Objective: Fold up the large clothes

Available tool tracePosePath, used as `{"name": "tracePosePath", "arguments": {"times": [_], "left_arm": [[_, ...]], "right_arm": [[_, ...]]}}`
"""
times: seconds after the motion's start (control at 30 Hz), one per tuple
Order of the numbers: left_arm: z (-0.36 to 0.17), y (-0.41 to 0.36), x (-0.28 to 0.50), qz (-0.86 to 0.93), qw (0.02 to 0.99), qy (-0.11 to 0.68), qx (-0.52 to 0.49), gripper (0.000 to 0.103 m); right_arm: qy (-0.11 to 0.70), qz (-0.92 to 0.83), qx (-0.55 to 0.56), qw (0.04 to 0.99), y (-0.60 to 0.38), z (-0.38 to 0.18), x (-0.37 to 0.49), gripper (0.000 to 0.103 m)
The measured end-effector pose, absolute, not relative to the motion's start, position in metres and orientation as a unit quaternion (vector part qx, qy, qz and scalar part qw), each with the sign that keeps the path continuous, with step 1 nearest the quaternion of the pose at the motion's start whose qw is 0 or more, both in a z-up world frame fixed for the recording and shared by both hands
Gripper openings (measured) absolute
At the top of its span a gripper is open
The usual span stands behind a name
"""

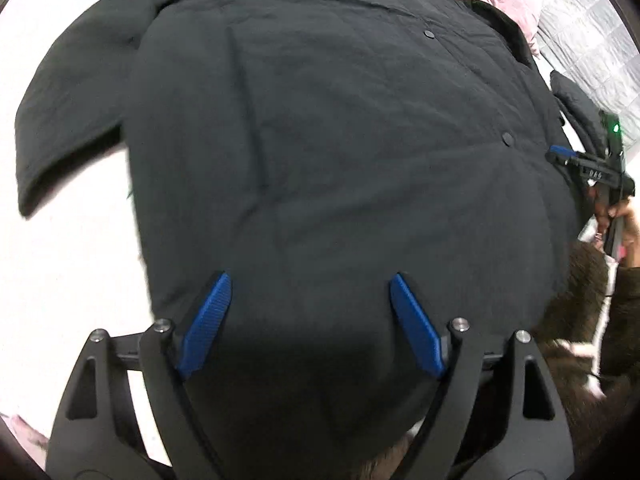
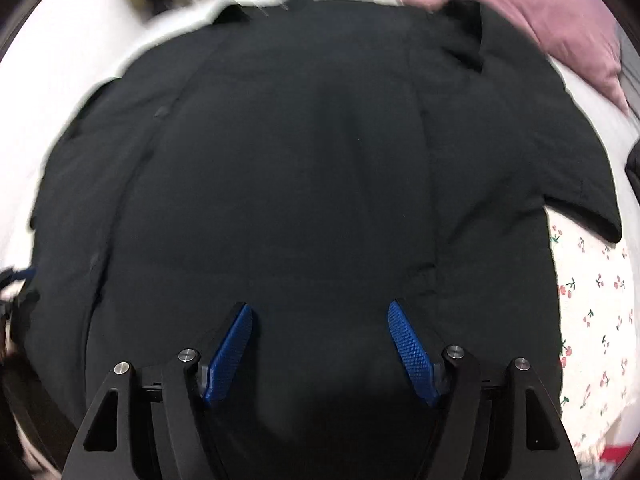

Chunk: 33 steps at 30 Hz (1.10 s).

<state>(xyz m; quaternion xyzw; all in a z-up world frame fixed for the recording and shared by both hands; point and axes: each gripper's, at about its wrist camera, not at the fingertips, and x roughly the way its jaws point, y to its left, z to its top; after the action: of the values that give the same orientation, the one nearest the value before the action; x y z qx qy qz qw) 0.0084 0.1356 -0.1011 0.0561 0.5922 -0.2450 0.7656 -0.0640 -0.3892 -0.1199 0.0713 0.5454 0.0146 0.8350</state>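
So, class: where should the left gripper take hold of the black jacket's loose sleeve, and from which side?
Probably at the cuff of the sleeve, coming in from the white surface: it sticks out flat from the jacket, its end edge free.

A black jacket point(image 1: 320, 140) lies spread on the white bed point(image 1: 60, 280), beside pink fabric point(image 2: 560, 32).

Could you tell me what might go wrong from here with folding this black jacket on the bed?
Both tools are open over the black jacket, so nothing holds the fold; the padded fabric could spring back. The sleeve juts out over the white sheet and may spoil a neat fold if left. The left tool and the right tool may pinch too many layers when they next close.
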Motion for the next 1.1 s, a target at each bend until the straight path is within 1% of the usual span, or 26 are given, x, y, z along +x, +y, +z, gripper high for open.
{"name": "tracePosePath", "arguments": {"times": [0.13, 0.2, 0.27, 0.33, 0.4, 0.5, 0.67, 0.77, 0.8, 0.83, 0.9, 0.93, 0.97, 1.1], "left_arm": [[-0.079, 0.182, 0.01, -0.205, 0.806, 0.554, 0.032, 0.082], [-0.068, 0.209, 0.02, -0.172, 0.833, 0.525, 0.02, 0.082], [-0.064, 0.226, 0.031, -0.144, 0.849, 0.508, 0.015, 0.082], [-0.062, 0.242, 0.046, -0.117, 0.863, 0.491, 0.03, 0.082], [-0.066, 0.243, 0.058, -0.1, 0.869, 0.482, 0.055, 0.082], [-0.08, 0.245, 0.076, -0.09, 0.869, 0.474, 0.113, 0.082], [-0.113, 0.216, 0.092, -0.109, 0.849, 0.48, 0.192, 0.082], [-0.115, 0.215, 0.095, -0.118, 0.856, 0.457, 0.212, 0.081], [-0.114, 0.215, 0.097, -0.122, 0.856, 0.456, 0.21, 0.066], [-0.11, 0.215, 0.1, -0.131, 0.858, 0.453, 0.203, 0.043], [-0.102, 0.218, 0.104, -0.132, 0.861, 0.45, 0.196, 0.024], [-0.091, 0.222, 0.106, -0.133, 0.866, 0.445, 0.184, 0.019], [-0.081, 0.226, 0.11, -0.136, 0.872, 0.44, 0.167, 0.017], [-0.037, 0.26, 0.133, -0.115, 0.899, 0.407, 0.11, 0.015]], "right_arm": [[0.565, -0.005, 0.103, 0.818, -0.398, -0.105, -0.078, 0.072], [0.554, -0.004, 0.116, 0.825, -0.396, -0.09, -0.077, 0.072], [0.523, 0.013, 0.126, 0.843, -0.388, -0.072, -0.066, 0.072], [0.505, 0.022, 0.132, 0.852, -0.378, -0.061, -0.052, 0.073], [0.489, 0.026, 0.135, 0.861, -0.362, -0.054, -0.032, 0.073], [0.479, 0.037, 0.152, 0.864, -0.337, -0.058, -0.007, 0.073], [0.472, 0.064, 0.182, 0.86, -0.31, -0.079, 0.023, 0.073], [0.478, 0.069, 0.193, 0.854, -0.302, -0.099, 0.039, 0.073], [0.485, 0.07, 0.197, 0.849, -0.302, -0.105, 0.041, 0.073], [0.491, 0.07, 0.2, 0.845, -0.302, -0.112, 0.041, 0.073], [0.494, 0.067, 0.204, 0.843, -0.304, -0.118, 0.042, 0.073], [0.491, 0.068, 0.205, 0.844, -0.305, -0.119, 0.043, 0.073], [0.487, 0.067, 0.205, 0.846, -0.307, -0.118, 0.042, 0.073], [0.475, 0.052, 0.208, 0.854, -0.318, -0.115, 0.038, 0.073]]}}
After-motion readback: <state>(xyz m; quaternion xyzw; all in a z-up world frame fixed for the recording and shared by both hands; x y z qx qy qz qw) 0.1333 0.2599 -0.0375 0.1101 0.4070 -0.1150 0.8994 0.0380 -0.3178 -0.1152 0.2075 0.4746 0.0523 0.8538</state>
